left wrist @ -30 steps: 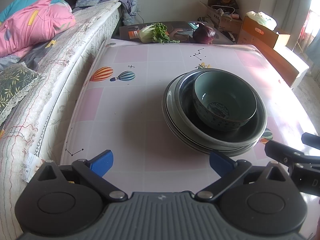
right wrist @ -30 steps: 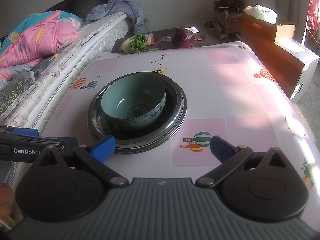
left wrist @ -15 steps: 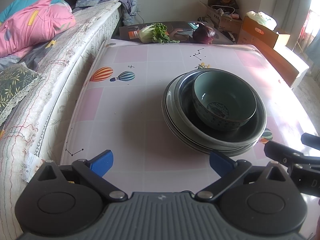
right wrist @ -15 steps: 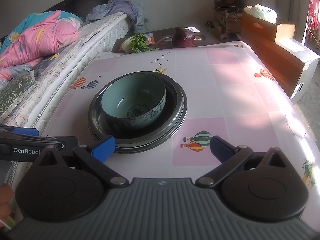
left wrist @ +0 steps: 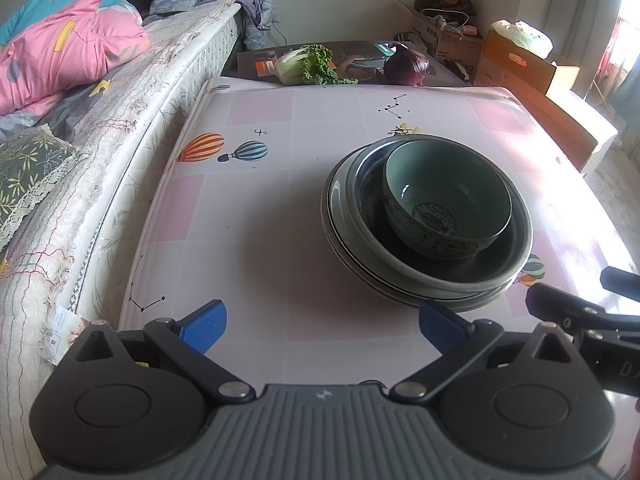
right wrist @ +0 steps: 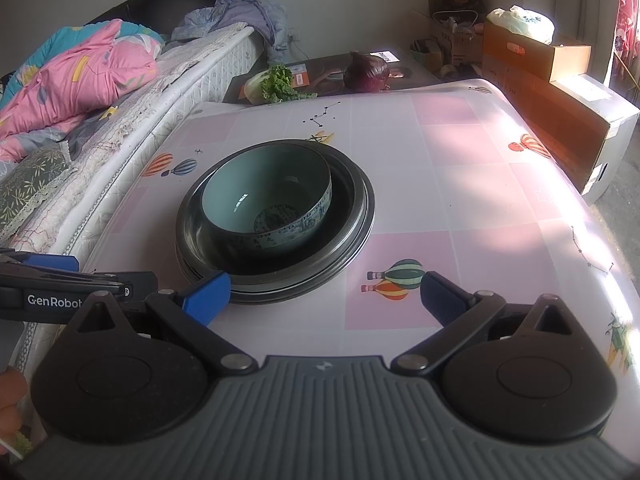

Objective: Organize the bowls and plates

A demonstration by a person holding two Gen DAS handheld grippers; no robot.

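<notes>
On the table [left wrist: 248, 216], a stack of plates [right wrist: 360, 216] is seen toward the middle, nearer the front edge, with the bowl [right wrist: 272, 204] nested on top. Nothing has shifted over the last second, so the stacking is judged complete. The left gripper [left wrist: 320, 322] and right gripper [right wrist: 325, 294] are held back at the front edge, fingers spread, nothing gripped.
</notes>
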